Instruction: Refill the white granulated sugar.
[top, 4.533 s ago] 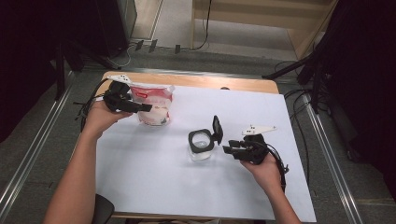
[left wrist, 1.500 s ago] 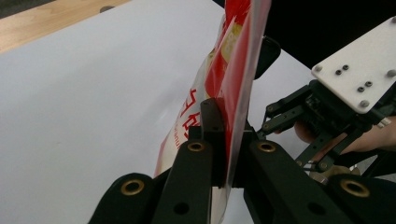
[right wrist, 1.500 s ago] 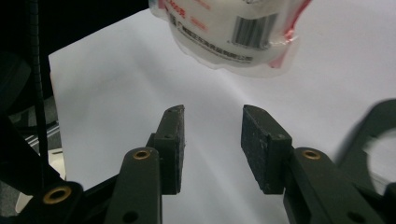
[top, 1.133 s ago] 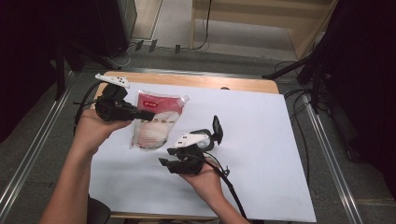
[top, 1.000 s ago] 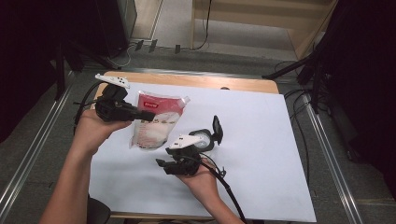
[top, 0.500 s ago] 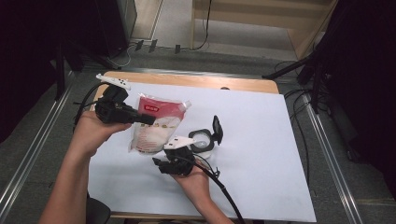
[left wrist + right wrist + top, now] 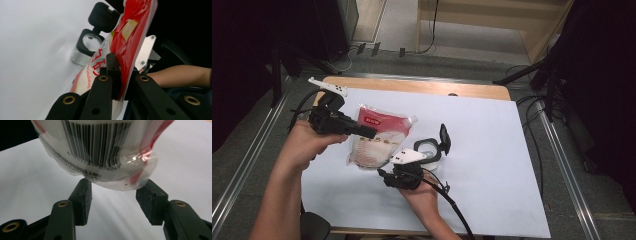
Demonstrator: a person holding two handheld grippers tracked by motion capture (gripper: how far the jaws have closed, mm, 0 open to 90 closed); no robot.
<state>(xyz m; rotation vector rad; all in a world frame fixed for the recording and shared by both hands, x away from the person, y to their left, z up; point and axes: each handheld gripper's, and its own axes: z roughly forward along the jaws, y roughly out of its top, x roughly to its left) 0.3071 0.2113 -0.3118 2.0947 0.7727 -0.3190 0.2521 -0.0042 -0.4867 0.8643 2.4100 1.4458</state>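
Above the white-covered bench (image 7: 492, 150), a red-and-clear plastic pouch of white granules (image 7: 377, 140) is hanging tilted, left tongs (image 7: 368, 134) pinching its red top edge. Right tongs (image 7: 113, 200) are sitting spread just under its bottom corner. Nearby, a clear jar with open black flip lid (image 7: 432, 147) is standing.

My bench (image 7: 412, 86) is wooden, and a white sheet (image 7: 492, 165) covers nearly all of its top, leaving a bare strip along the far edge. On the sheet, near its middle, stands a small clear container (image 7: 428, 150) with a black rim, its black flip lid (image 7: 445, 138) standing open beside it.
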